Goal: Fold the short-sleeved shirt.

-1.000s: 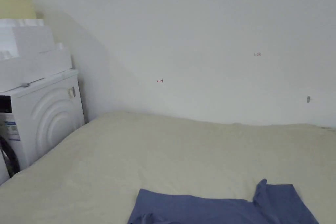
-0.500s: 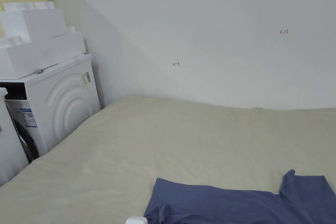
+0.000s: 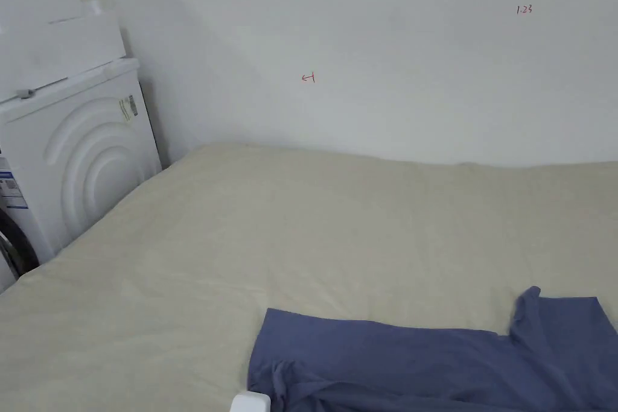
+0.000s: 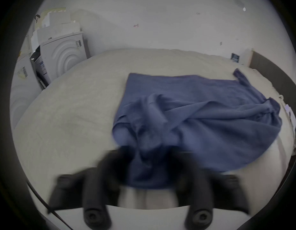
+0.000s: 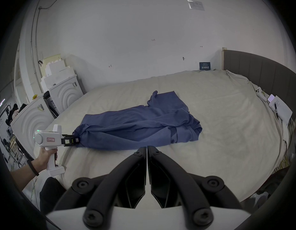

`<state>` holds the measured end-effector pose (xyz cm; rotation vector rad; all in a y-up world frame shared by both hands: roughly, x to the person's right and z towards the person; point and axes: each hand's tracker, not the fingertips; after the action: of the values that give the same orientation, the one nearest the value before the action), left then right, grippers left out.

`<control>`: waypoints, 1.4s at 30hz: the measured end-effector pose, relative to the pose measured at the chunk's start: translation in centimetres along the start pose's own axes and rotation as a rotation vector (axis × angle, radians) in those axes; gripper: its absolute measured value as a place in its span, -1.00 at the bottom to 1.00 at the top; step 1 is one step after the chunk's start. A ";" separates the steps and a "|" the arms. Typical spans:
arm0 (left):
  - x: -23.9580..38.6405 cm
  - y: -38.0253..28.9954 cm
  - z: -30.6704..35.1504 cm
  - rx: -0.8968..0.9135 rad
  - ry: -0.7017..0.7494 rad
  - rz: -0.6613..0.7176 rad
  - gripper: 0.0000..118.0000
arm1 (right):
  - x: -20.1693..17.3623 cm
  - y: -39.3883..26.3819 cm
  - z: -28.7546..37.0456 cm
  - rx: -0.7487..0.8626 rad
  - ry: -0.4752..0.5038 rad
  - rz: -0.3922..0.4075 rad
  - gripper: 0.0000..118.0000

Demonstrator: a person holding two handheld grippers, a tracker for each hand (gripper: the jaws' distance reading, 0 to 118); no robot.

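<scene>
Shift: head camera dipped since 0.5 s ago; shirt lies as before at the frame bottom, white top of the left claw body still at the bottom edge.
Shirt: blue, short-sleeved, on the bed, rumpled; far sleeve flat, near edge bunched, one corner gathered to a point.
Left claw: clamped on that gathered corner at the near-left bed edge; own view blurred, fabric runs between the jaws.
Left hand: on the white grip, dark wristband.
Right claw: jaws together, nothing between them, just short of the shirt's near edge.
Bed: cream sheet, against the white wall.
Washing machine: white, at the bed's far-left corner, foam blocks on top.
</scene>
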<state>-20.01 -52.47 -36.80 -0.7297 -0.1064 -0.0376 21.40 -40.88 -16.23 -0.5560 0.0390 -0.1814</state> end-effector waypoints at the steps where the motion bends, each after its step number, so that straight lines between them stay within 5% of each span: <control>1: 0.7 0.0 -0.3 -0.018 0.018 -0.009 -0.80 | 0.2 0.0 -0.2 -0.005 -0.002 0.000 -0.95; 4: 1.1 0.2 -1.4 -0.054 0.072 -0.025 -0.85 | 1.2 0.7 -0.8 -0.006 -0.048 -0.004 -0.85; 8: 0.2 0.1 -1.0 -0.055 0.039 -0.013 -0.85 | 4.3 2.1 -3.3 0.013 -0.073 -0.066 0.23; 11: -0.1 0.3 -1.0 -0.060 0.025 0.006 -0.85 | 7.5 2.7 -8.1 -0.008 -0.158 -0.110 0.44; 16: 0.1 0.2 -1.0 -0.058 0.027 -0.001 -0.85 | 12.4 2.5 -16.9 -0.148 -0.284 -0.143 0.43; 19: 0.2 0.1 -1.1 -0.056 0.033 -0.005 -0.85 | 12.7 2.0 -20.2 -0.206 -0.240 -0.144 0.26; 23: 0.3 0.1 -1.0 -0.054 0.037 -0.010 -0.85 | 9.5 0.7 -20.5 -0.162 -0.222 -0.007 -0.89; 29: -2.2 1.0 0.1 -0.065 -0.070 0.092 -0.85 | 11.4 1.7 -19.9 -0.187 -0.159 -0.180 -0.89; 42: -6.0 -1.6 10.9 -0.072 -0.129 0.140 -0.86 | 10.8 1.1 -7.2 -0.169 -0.149 -0.115 -0.90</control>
<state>-27.05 -46.43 -28.32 -0.8099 -0.1771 0.1400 31.55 -45.68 -22.79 -0.7395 -0.1238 -0.2493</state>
